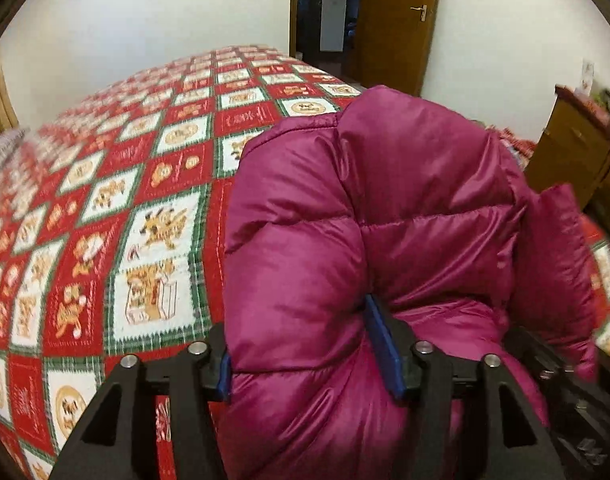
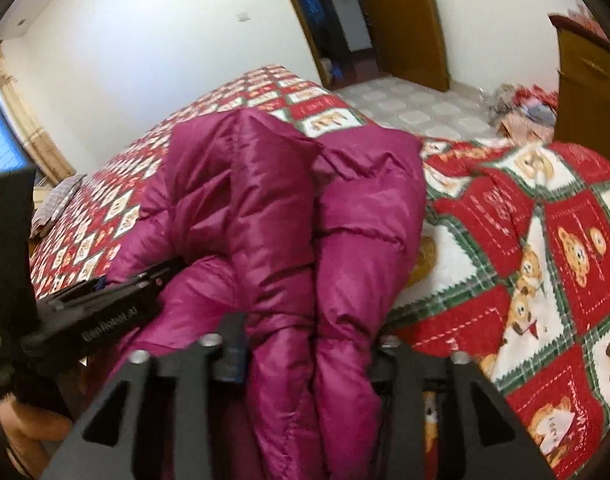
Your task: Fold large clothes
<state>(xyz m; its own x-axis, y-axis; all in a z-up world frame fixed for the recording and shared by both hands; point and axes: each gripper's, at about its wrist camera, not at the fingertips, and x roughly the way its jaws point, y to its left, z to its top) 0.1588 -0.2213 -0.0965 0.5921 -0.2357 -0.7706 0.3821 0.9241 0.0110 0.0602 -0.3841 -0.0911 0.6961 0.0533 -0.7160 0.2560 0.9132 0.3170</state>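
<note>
A magenta puffer jacket [image 1: 385,220] is bunched up above the bed with its red, white and green bear quilt [image 1: 105,220]. My left gripper [image 1: 309,360] is shut on a thick fold of it, and the blue pads [image 1: 385,344] dig into the padding. In the right wrist view the jacket [image 2: 285,200] hangs in two long puffy folds. My right gripper [image 2: 309,360] is shut on the lower end of them. The left gripper [image 2: 105,292] shows there at the left, its fingers buried in the jacket, with a hand [image 2: 29,428] below it.
The quilt [image 2: 545,260] lies rumpled at the bed's right edge. A grey checked cloth [image 2: 57,200] rests at the far left of the bed. Beyond are a tiled floor, a pile of clothes [image 2: 521,116], a wooden cabinet [image 1: 577,152] and an open wooden door [image 1: 397,20].
</note>
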